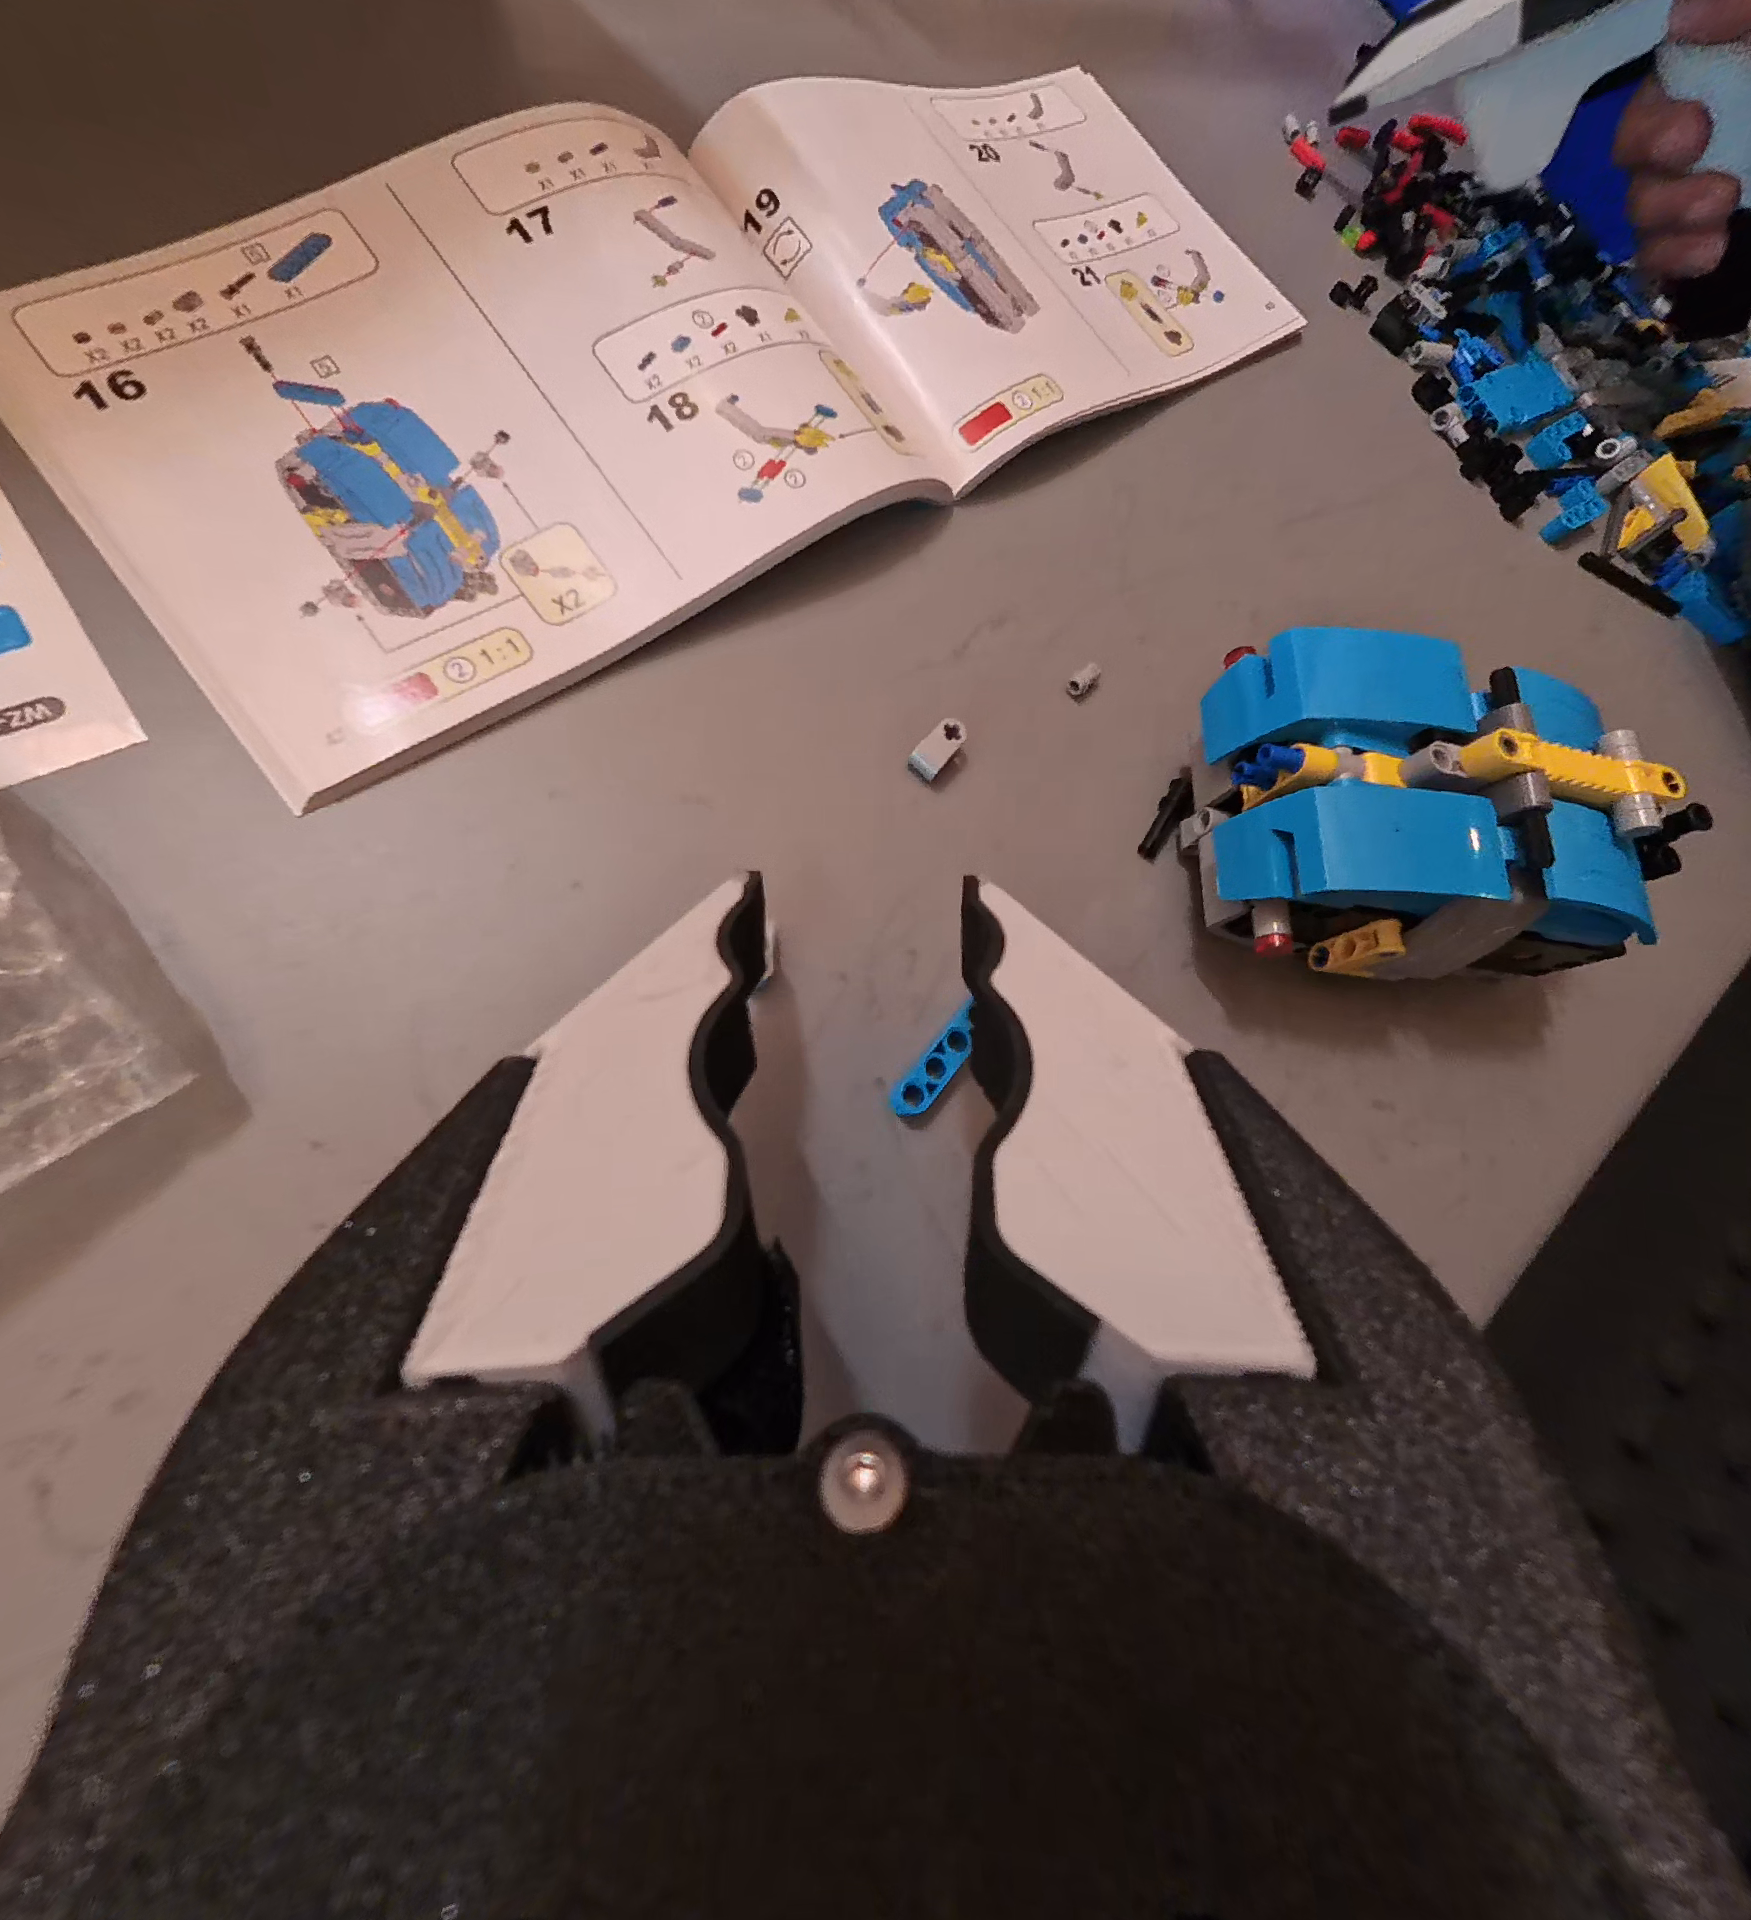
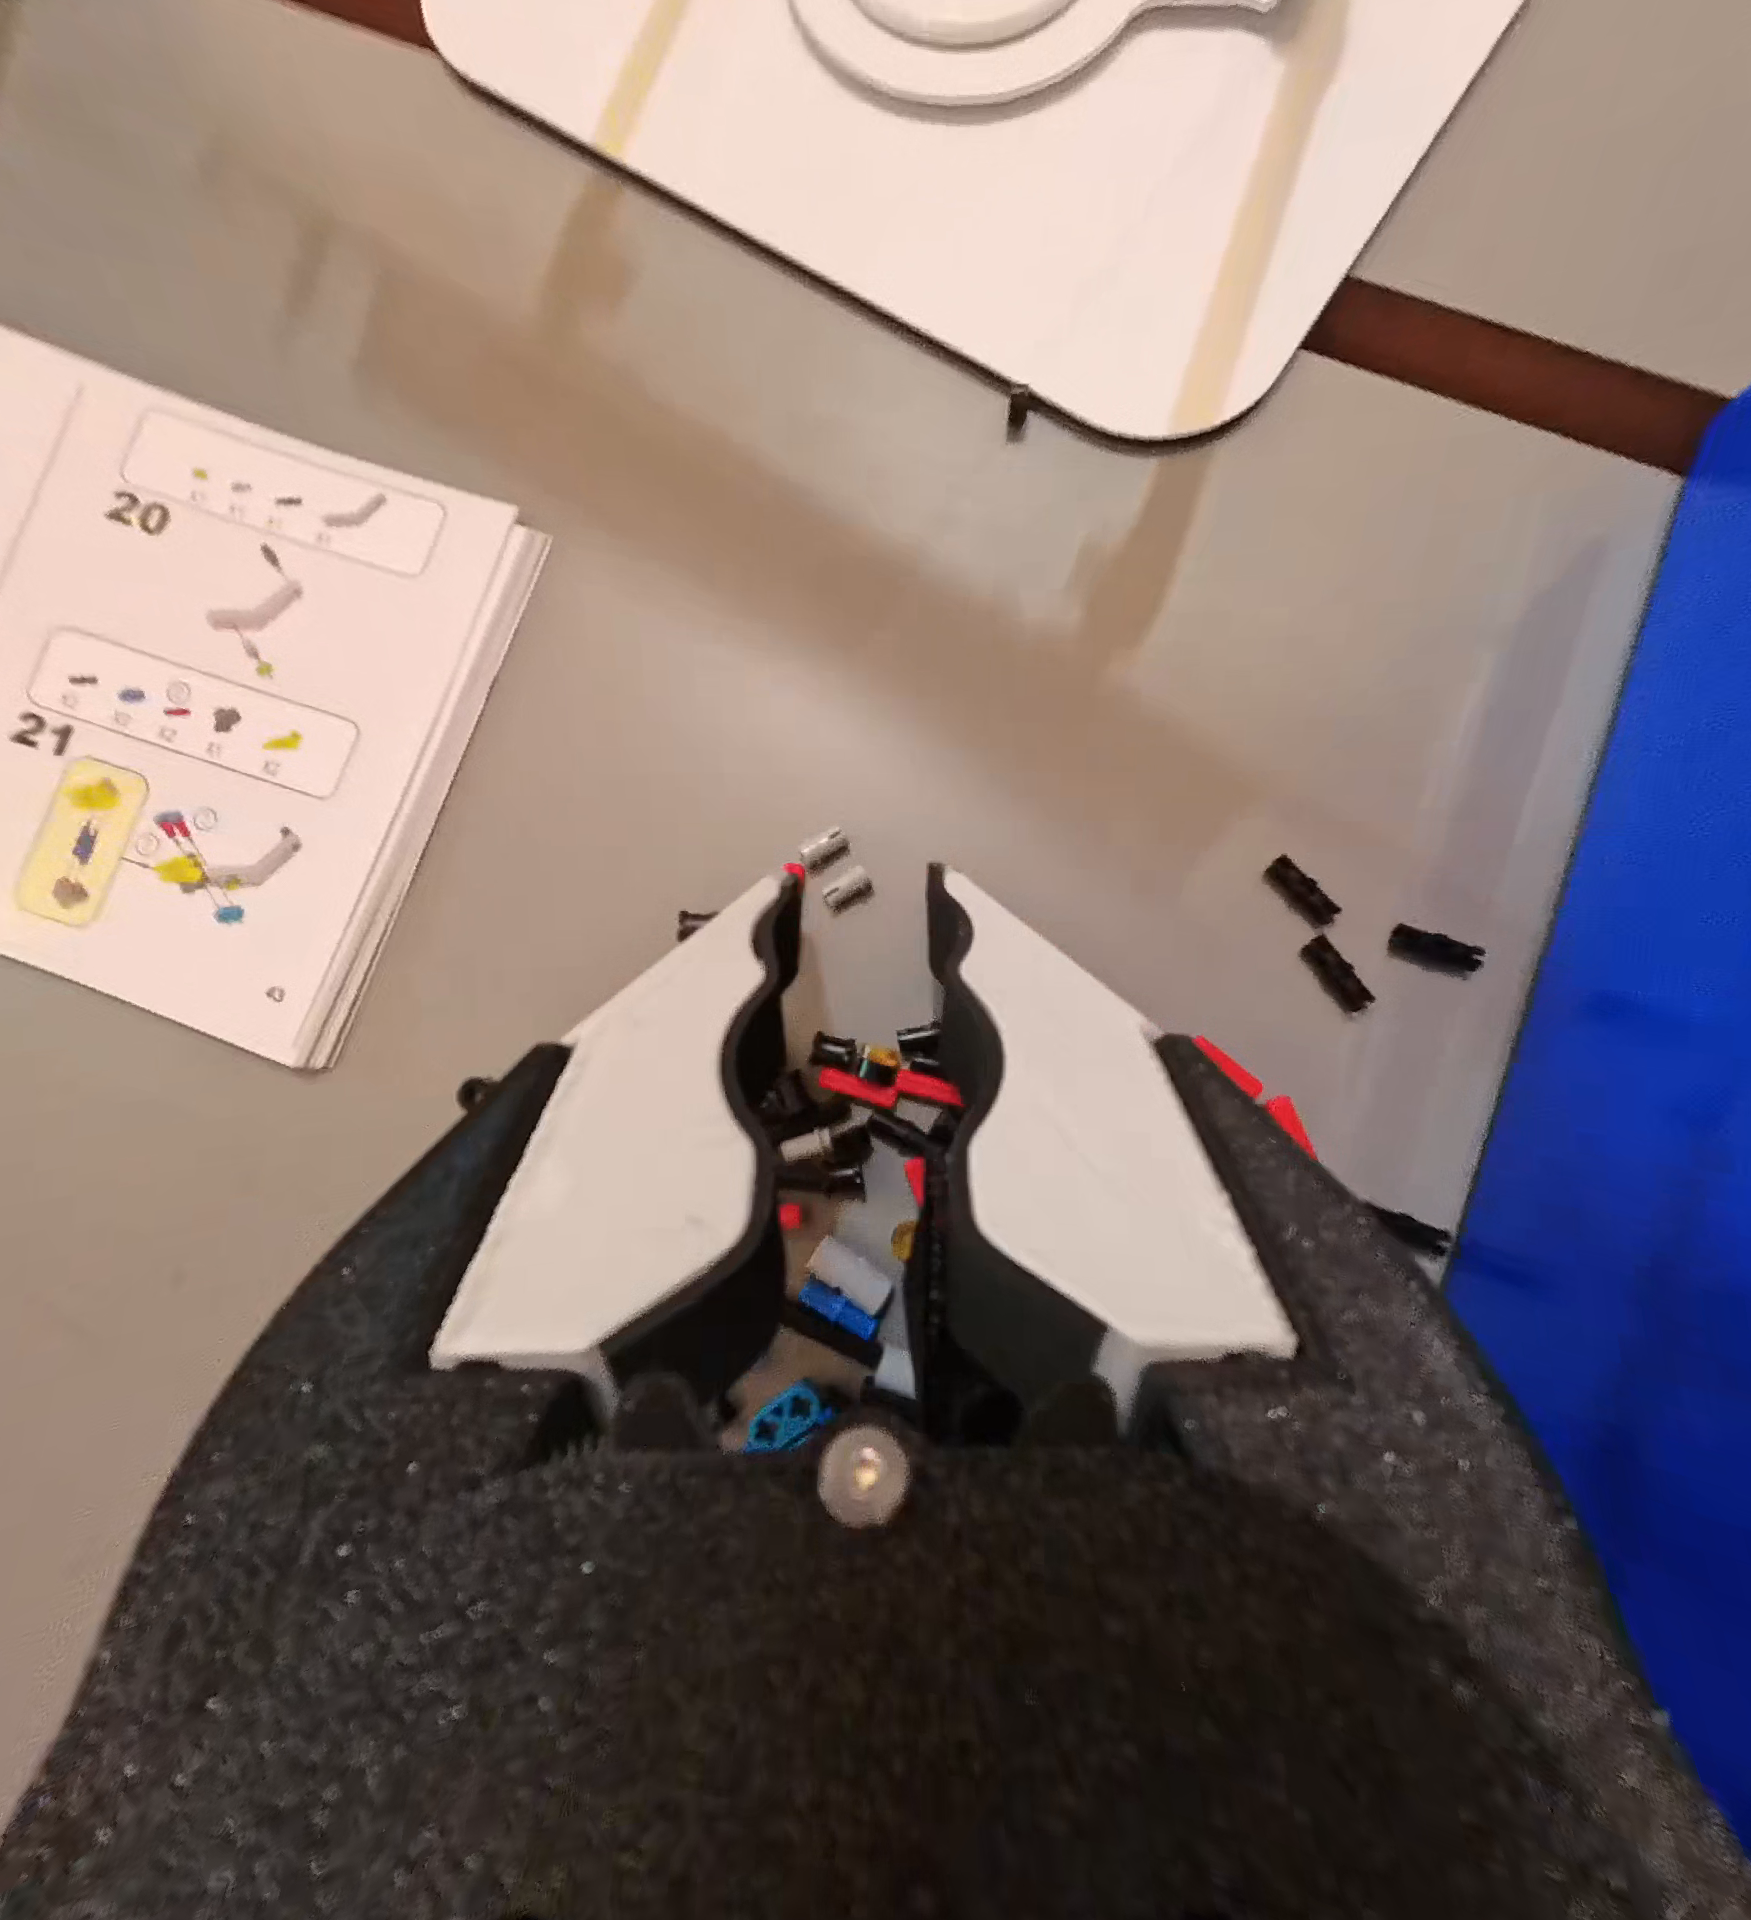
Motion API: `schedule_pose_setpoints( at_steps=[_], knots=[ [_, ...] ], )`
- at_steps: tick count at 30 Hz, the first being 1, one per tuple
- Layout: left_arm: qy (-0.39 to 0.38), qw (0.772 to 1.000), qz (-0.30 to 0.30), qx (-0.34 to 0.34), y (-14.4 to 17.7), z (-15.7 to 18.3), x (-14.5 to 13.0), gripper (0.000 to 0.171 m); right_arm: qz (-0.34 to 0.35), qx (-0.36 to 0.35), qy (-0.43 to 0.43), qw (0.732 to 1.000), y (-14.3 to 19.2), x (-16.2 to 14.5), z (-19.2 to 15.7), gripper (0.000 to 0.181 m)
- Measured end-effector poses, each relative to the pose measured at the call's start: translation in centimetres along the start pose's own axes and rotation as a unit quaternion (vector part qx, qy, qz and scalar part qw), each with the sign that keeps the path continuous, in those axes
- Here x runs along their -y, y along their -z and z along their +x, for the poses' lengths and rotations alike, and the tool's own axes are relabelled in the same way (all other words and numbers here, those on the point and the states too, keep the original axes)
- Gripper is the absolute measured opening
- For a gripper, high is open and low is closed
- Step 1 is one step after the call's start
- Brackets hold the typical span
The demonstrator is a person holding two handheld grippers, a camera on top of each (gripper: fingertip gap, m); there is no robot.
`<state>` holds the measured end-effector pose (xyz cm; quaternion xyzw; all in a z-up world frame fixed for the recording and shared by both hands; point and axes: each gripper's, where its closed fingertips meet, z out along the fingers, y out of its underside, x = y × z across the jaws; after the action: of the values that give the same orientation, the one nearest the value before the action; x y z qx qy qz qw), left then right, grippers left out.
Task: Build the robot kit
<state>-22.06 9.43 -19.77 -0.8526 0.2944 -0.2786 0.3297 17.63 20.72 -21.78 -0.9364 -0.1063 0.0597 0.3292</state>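
Both my left fingers (image 1: 866, 883) and right fingers (image 2: 866, 873) hang apart and empty; lowering the right could scatter the pins (image 2: 850, 1122) across the bench (image 2: 746, 623).

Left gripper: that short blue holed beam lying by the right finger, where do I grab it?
Likely across the narrow width of the blue beam, at mid-length, coming from above. It lies flat on the table, holes up, partly under the open left gripper, so turn the fingers square to its length.
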Motion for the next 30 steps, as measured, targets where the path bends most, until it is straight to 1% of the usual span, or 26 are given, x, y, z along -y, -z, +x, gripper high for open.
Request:
schedule_pose_setpoints(
  at_steps=[3, 6, 7, 8, 9, 14, 17, 21, 24, 25, 26, 30],
  knots=[
    [-0.006, 1.000, 0.001, -0.001, 0.0, 0.2, 0.2, 0.038, -0.012, 0.007, -0.021, 1.000, -0.9, -0.3, 0.0, 0.026],
    [-0.011, 1.000, 0.001, 0.001, 0.1, 0.3, 0.1, 0.038, -0.014, 0.008, -0.028, 0.999, -1.1, -0.3, 0.0, 0.023],
    [-0.010, 1.000, 0.001, 0.001, 0.1, 0.3, 0.1, 0.038, -0.014, 0.012, -0.026, 0.999, -1.1, -0.3, -0.1, 0.018],
    [-0.008, 1.000, 0.001, 0.001, 0.1, 0.3, 0.0, 0.038, -0.013, 0.016, -0.025, 0.999, -1.1, -0.4, -0.2, 0.007],
    [-0.007, 1.000, 0.001, 0.000, 0.1, 0.4, 0.0, 0.038, -0.012, 0.014, -0.022, 1.000, -1.0, -0.4, -0.2, 0.000],
    [-0.009, 1.000, 0.003, -0.003, 0.2, 0.7, 0.3, 0.038, -0.011, 0.001, -0.016, 1.000, -0.4, -0.7, 0.2, 0.000],
    [-0.015, 1.000, 0.003, -0.005, 0.2, 1.1, 0.5, 0.038, 0.006, 0.030, -0.032, 0.999, 0.5, -0.3, -0.7, 0.000],
    [-0.020, 1.000, 0.002, -0.005, 0.2, 1.5, 0.4, 0.038, 0.028, 0.038, -0.032, 0.998, 2.1, 0.1, -1.4, 0.000],
    [-0.020, 1.000, 0.002, -0.005, 0.3, 1.6, 0.4, 0.038, 0.025, 0.019, -0.015, 0.999, 2.4, -0.4, -0.9, 0.000],
    [-0.020, 1.000, 0.002, -0.005, 0.3, 1.6, 0.4, 0.038, 0.020, 0.001, -0.001, 1.000, 2.2, -0.7, -0.5, 0.006],
    [-0.021, 1.000, 0.002, -0.004, 0.3, 1.7, 0.4, 0.038, 0.013, -0.014, 0.007, 1.000, 2.0, -0.9, 0.0, 0.016],
    [-0.023, 1.000, 0.003, -0.004, 0.5, 1.8, 0.4, 0.038, 0.010, -0.012, 0.016, 1.000, 0.8, -0.8, -0.1, 0.022]
  ],
)
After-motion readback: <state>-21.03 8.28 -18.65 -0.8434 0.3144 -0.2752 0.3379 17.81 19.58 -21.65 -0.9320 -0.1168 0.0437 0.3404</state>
